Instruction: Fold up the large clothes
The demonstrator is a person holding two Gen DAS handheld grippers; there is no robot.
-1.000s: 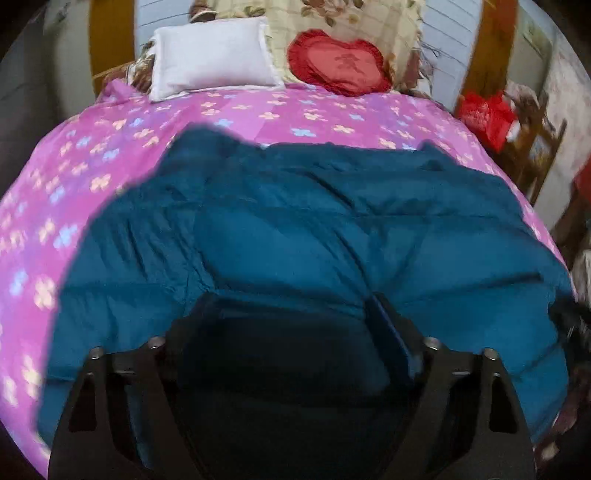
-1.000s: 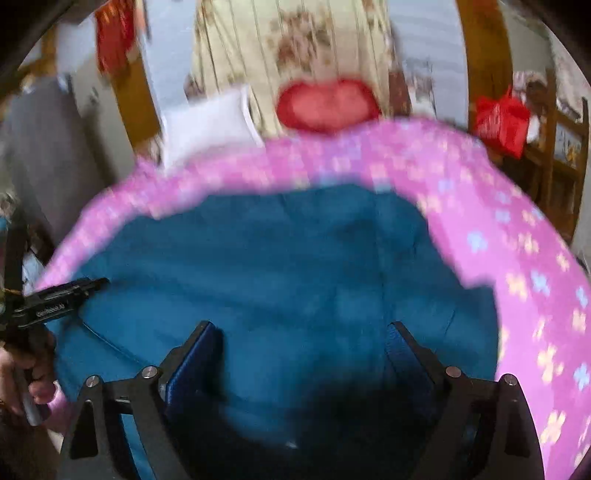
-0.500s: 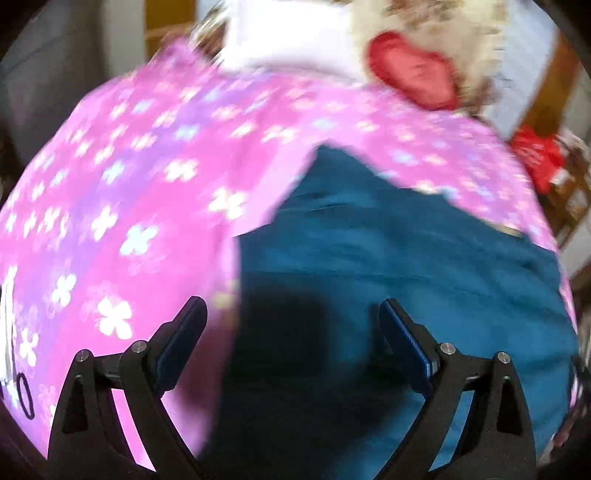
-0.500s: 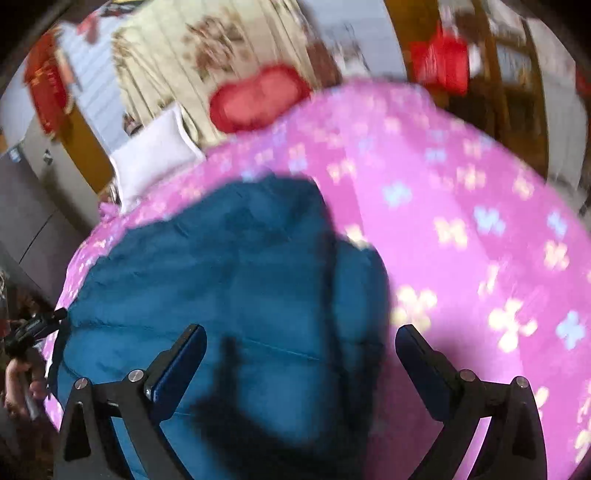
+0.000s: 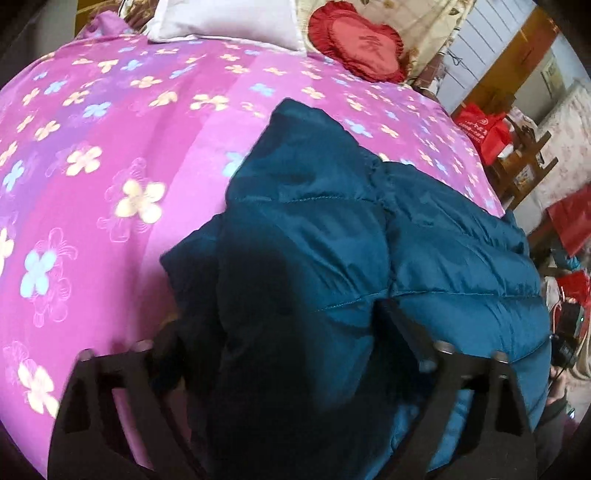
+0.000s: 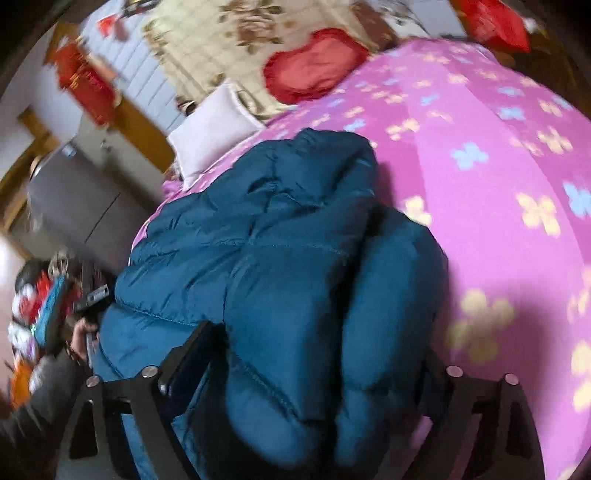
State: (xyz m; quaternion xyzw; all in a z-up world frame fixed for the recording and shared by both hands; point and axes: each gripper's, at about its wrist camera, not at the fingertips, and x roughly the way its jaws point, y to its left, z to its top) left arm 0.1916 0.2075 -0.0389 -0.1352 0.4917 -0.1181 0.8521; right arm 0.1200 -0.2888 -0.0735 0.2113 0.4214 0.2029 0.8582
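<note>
A home bedroom: a bed (image 5: 110, 147) under a pink flowered cover, a white pillow (image 5: 225, 18) and red heart cushion (image 5: 362, 40) at its far end.

Bedroom with a pink flowered bedspread (image 5: 155, 122)

White pillow (image 5: 229, 18) and red heart cushion (image 5: 360, 42) lie at the bed's head; wooden chair (image 5: 524, 162) stands beside.

Bed under a pink flowered bedspread (image 5: 155, 155), carrying a jacket and cushions.
In the left wrist view a teal puffer jacket (image 5: 332, 236) lies bunched from centre toward 4 o'clock; a white pillow (image 5: 225, 18) rests at 12 o'clock, a red heart-shaped cushion (image 5: 358, 40) just beside it at 1 o'clock.
</note>
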